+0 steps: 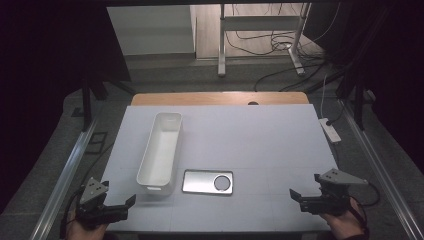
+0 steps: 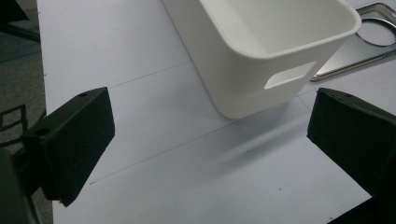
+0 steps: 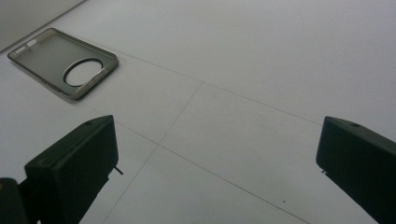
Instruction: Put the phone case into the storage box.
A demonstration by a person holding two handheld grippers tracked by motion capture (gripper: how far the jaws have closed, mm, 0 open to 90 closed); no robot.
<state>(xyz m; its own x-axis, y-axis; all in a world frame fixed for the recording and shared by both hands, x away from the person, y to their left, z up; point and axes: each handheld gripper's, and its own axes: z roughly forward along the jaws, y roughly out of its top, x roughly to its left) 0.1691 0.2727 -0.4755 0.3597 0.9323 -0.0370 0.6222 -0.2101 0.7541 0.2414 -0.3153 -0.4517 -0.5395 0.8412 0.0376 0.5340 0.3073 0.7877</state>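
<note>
One white bin [image 1: 161, 150], one phone case [image 1: 207, 181]

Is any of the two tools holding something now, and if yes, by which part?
Nothing is held. The left tool and right tool are both open and empty, apart from the bin and the phone case.

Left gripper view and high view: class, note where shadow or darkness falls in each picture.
Left gripper view: the white bin casts a soft shadow onto the table toward the jaws. High view: the table is brightly lit, the surroundings nearly black.
</note>
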